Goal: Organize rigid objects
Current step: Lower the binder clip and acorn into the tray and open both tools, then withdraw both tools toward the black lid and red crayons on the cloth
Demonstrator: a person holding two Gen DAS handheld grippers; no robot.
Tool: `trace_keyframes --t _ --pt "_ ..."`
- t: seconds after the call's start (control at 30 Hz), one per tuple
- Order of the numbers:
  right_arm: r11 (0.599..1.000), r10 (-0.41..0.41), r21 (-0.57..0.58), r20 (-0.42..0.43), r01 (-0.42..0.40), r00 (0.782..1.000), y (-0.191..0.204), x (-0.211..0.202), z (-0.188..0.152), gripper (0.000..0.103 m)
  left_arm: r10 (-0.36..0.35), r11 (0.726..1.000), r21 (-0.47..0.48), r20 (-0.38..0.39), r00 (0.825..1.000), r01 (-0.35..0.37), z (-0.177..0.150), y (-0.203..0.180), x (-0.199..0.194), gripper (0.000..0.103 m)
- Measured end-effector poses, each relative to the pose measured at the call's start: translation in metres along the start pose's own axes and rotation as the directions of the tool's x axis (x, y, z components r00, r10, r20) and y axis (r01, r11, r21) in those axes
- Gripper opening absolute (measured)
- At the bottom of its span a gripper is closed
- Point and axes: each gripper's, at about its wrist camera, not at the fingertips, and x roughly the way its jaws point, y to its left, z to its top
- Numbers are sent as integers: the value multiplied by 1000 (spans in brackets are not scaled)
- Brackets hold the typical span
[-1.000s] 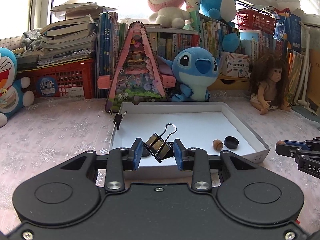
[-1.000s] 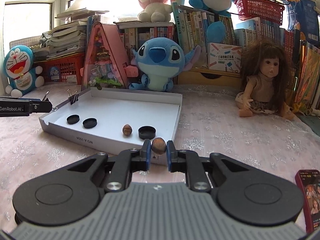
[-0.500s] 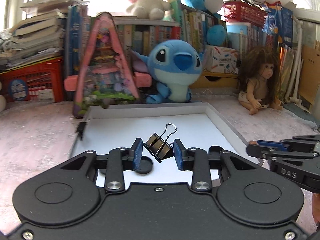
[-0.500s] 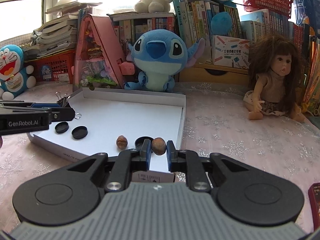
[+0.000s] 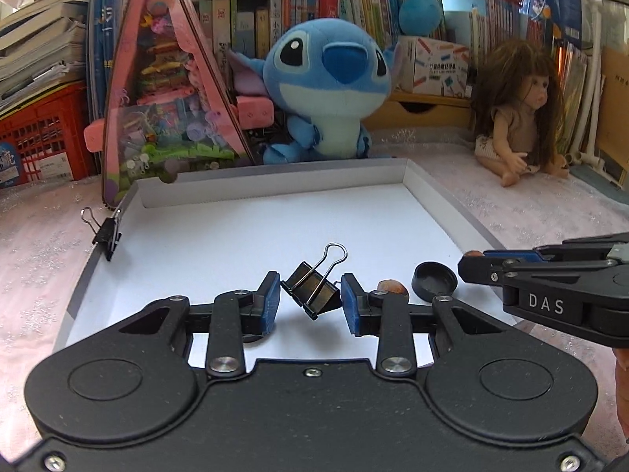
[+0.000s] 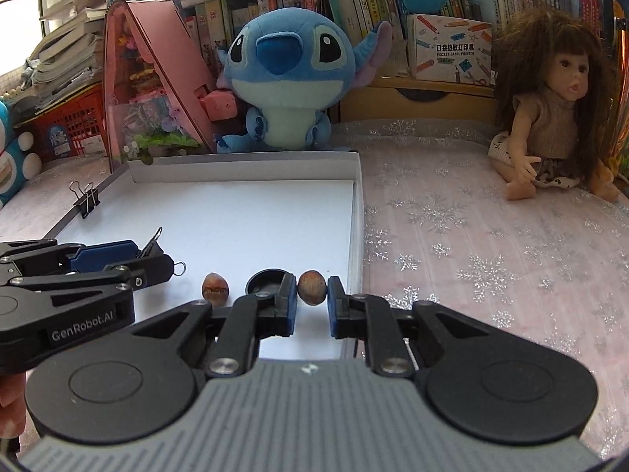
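two hand-held grippers over white tray (image 5: 452, 212): left (image 5: 310, 301) clamps binder clip (image 5: 312, 289), right (image 6: 310, 301) clamps nut (image 6: 311, 287).

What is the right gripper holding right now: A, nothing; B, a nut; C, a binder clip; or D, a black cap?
B: the right gripper has its jaws shut on a brown nut over the near edge of the white tray, while the binder clip sits in the left gripper.
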Motion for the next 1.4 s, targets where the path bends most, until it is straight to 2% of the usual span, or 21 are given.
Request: trace_keyframes --t 0.43,0.53,0.6,0.63,0.7,0.9,1.07,1.17,1.4 --pt "1000 -10 2 -16 10 1000 6 9 3 20 23 1000 21 -38 999 -22 -4 -3 11 32" --pt "1000 -7 10 -6 7 1000 5 7 3 29 23 1000 8 -41 999 -23 -3 -2 9 32" --pt "1000 -5 6 12 5 1000 5 2 3 40 25 1000 -3 -34 999 -25 -3 0 6 34" --pt "1000 -4 3 21 4 1000 4 -1 3 44 26 1000 -8 -26 999 -26 -3 1 3 36" --pt "1000 1 0 35 -1 999 4 -7 3 46 28 999 -15 -8 1000 -29 -1 3 -3 52" --pt "1000 19 -1 88 -19 996 3 -26 2 65 29 999 -36 42 999 -28 2 9 -27 77" --pt "999 36 -30 125 -33 992 4 -47 -6 80 19 999 -37 57 998 -17 -3 12 -51 82" --pt "997 53 -59 147 -45 988 6 -60 -14 86 -7 999 -52 66 998 10 -14 13 -67 84" --pt "992 62 -123 182 -40 981 11 -85 -32 90 -19 1000 -17 98 995 21 -35 7 -101 87"
